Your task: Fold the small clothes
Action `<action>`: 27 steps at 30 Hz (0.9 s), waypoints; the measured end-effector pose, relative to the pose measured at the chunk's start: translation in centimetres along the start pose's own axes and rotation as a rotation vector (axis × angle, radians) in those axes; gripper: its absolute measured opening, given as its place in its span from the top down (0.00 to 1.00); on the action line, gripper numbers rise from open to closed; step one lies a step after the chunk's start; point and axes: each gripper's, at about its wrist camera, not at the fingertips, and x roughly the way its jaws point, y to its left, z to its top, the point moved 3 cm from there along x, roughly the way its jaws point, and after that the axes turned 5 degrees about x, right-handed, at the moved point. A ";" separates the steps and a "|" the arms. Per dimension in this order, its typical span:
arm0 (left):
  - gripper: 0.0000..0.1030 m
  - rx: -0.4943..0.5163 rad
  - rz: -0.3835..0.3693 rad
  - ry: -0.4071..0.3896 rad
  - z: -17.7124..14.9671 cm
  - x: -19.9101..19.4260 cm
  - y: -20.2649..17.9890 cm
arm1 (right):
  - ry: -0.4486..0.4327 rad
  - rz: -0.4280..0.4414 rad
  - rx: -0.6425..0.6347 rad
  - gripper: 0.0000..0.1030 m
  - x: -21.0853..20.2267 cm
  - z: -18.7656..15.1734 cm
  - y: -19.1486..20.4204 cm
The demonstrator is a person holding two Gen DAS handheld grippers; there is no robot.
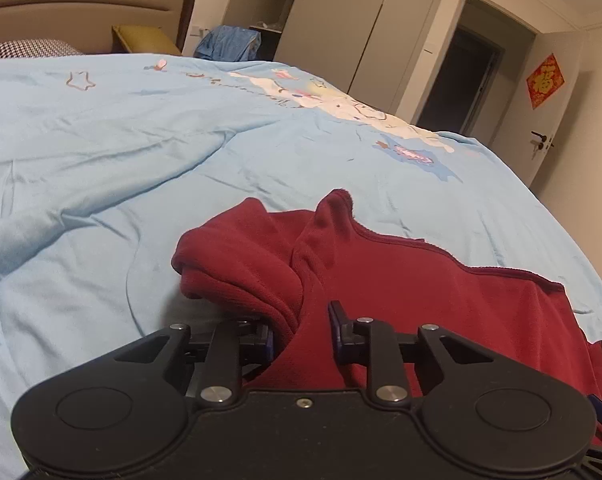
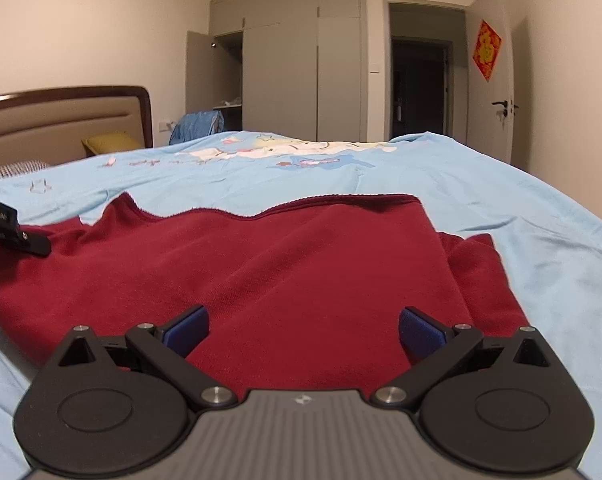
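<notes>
A dark red fleece garment lies on the light blue duvet, with a bunched fold and a raised corner at its left end. My left gripper is narrowed onto that fold; red cloth fills the gap between its fingers and drapes over the left finger. In the right wrist view the garment is spread mostly flat, its far hem wavy. My right gripper stands wide open over the garment's near edge, nothing pinched. Part of the left gripper's body shows at the garment's left end.
The duvet has a cartoon print toward its far side. A headboard, a yellow pillow and a checked pillow lie at the far left. Blue clothes, a wardrobe and a doorway stand beyond.
</notes>
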 end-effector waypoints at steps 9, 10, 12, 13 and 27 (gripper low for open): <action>0.79 0.145 -0.067 -0.098 2.4 -1.6 -4.1 | -0.056 -0.050 0.126 0.00 -8.9 -2.6 -2.3; 0.79 0.176 -0.075 -0.111 2.5 -1.9 -4.9 | -0.062 -0.067 0.128 0.00 -9.8 -3.1 -2.5; 0.80 0.239 -0.102 -0.131 2.9 -2.4 -6.9 | -0.071 -0.095 0.157 0.00 -11.1 -3.9 -3.3; 0.80 0.266 -0.121 -0.140 3.0 -2.7 -8.0 | -0.079 -0.105 0.184 0.00 -11.8 -4.1 -3.8; 0.82 0.514 -0.394 -0.065 -2.1 -3.1 -22.2 | -0.217 -0.227 0.499 0.00 -16.3 -6.7 -9.9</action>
